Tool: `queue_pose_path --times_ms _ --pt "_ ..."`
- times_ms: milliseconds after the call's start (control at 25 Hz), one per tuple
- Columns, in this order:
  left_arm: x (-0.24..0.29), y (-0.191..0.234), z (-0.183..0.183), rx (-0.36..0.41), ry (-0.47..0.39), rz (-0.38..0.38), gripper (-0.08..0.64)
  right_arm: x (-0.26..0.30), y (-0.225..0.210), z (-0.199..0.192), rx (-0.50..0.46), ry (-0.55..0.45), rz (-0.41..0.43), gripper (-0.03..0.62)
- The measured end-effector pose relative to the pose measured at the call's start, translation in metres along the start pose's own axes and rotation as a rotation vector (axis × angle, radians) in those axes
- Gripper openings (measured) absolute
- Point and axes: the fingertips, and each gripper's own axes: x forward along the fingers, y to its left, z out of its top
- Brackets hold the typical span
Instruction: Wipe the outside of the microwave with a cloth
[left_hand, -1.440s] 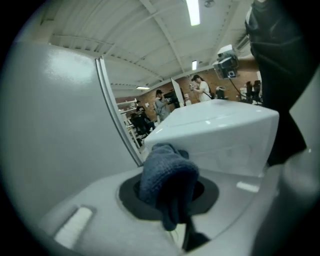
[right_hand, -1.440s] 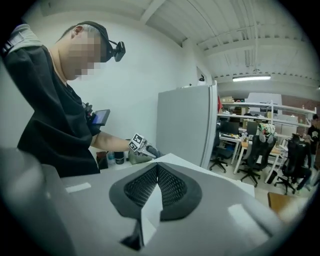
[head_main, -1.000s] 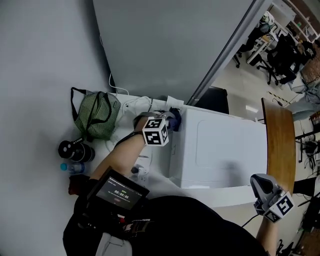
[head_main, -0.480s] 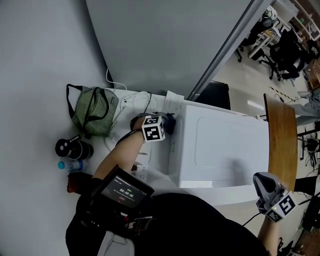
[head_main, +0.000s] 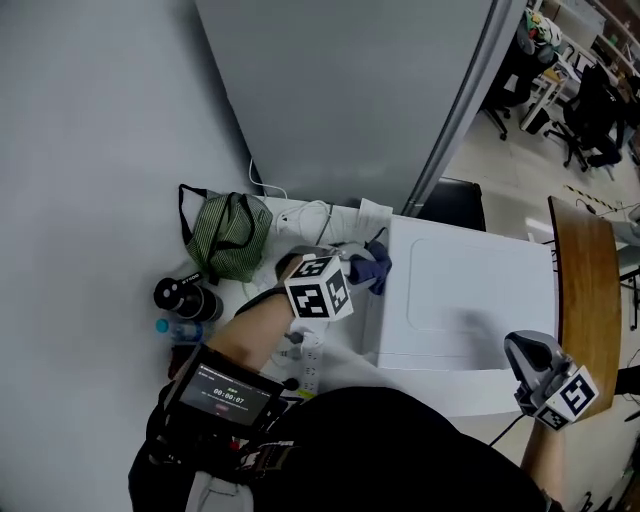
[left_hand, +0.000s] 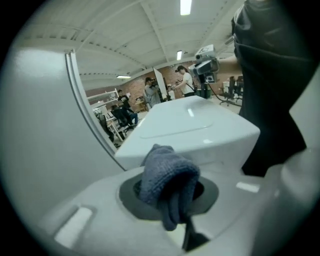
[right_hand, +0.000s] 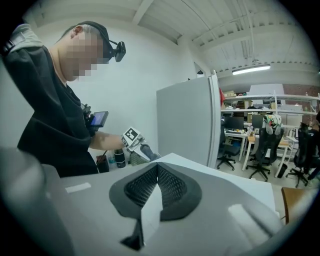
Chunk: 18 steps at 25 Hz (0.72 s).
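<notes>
Cloth (head_main: 373, 268) and left gripper (head_main: 352, 272) had crept a little way forward along the microwave's (head_main: 480, 300) upper left edge over the last second, away from the back corner where they had been working. The wad was pressed against the rim where the left wall meets the top. I took that to mean the left side was being wiped in short strokes, with the broad top and the front probably not yet reached.

The left gripper's jaws were clamped on the cloth, which bulged out past them in a fat fold. The right gripper (head_main: 522, 352) had hardly stirred; it hung by the front right corner with its jaws pressed together on nothing, doing no work.

The cloth was a dark blue-grey, thick and nubbly like knit or terry, soft enough to bunch and droop. The microwave was a plain white box with smooth panels and a slight sheen, its top stamped with a shallow rounded rectangle. The right gripper's pads (right_hand: 170, 187) were black with a fine diamond mesh, set in pale grey moulded plastic. A green striped bag (head_main: 232, 235) slumped on the white counter (head_main: 340, 365) to the left, well apart from the microwave.
</notes>
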Motion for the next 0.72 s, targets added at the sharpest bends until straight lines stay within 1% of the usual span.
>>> queue_pose_path --times_ms 80,160,240,360,520,600,720 --pt "0.014 -0.004 -0.005 -0.023 0.021 0.002 0.057 -0.005 0.001 0.0 0.004 0.015 -0.007 0.006" --pt "0.02 0.001 -0.013 -0.058 0.02 0.011 0.057 -0.011 0.0 -0.003 0.008 0.04 -0.019 0.006" --pt "0.033 0.002 -0.03 -0.064 0.047 0.01 0.057 -0.015 0.0 -0.008 0.014 0.055 -0.031 0.006" --pt "0.07 -0.011 -0.067 -0.038 0.146 -0.026 0.057 -0.017 0.002 -0.01 0.027 0.064 -0.046 0.006" --pt "0.108 -0.024 -0.106 -0.075 0.185 -0.068 0.057 -0.027 0.0 -0.017 0.019 0.109 -0.072 0.006" --pt "0.124 -0.033 -0.124 -0.08 0.222 -0.092 0.057 -0.029 0.0 -0.019 0.011 0.126 -0.078 0.006" --pt "0.144 -0.047 -0.148 -0.068 0.296 -0.124 0.057 -0.02 0.008 -0.005 0.03 0.085 -0.065 0.006"
